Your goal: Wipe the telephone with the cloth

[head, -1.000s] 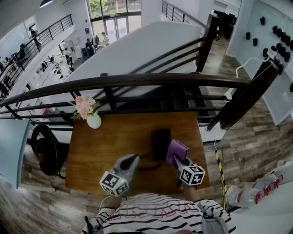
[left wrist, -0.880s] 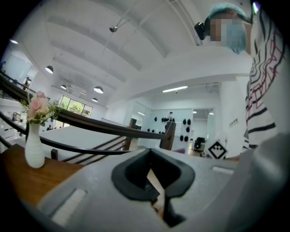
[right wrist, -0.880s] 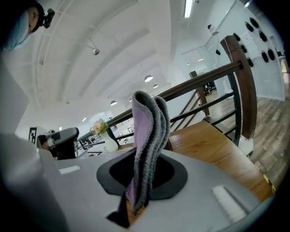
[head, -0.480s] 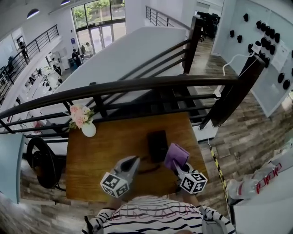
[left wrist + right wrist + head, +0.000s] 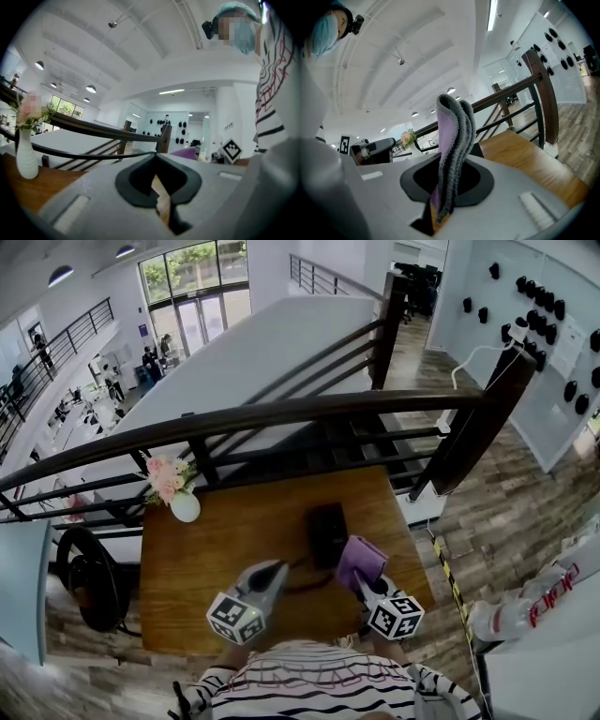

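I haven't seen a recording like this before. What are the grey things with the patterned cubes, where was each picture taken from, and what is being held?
There is no robot here. A person in a striped shirt holds a grey hand-worked claw in each hand, and the marked cubes are part of those claws. The wide picture comes from a camera on the person's head, looking down. The other two come from cameras riding on each claw, looking along its jaws. On the wooden table stand a black telephone and, at the far left corner, a white vase of flowers. The right claw is shut on a purple cloth, just right of the telephone. The left claw is shut and empty, over the table.
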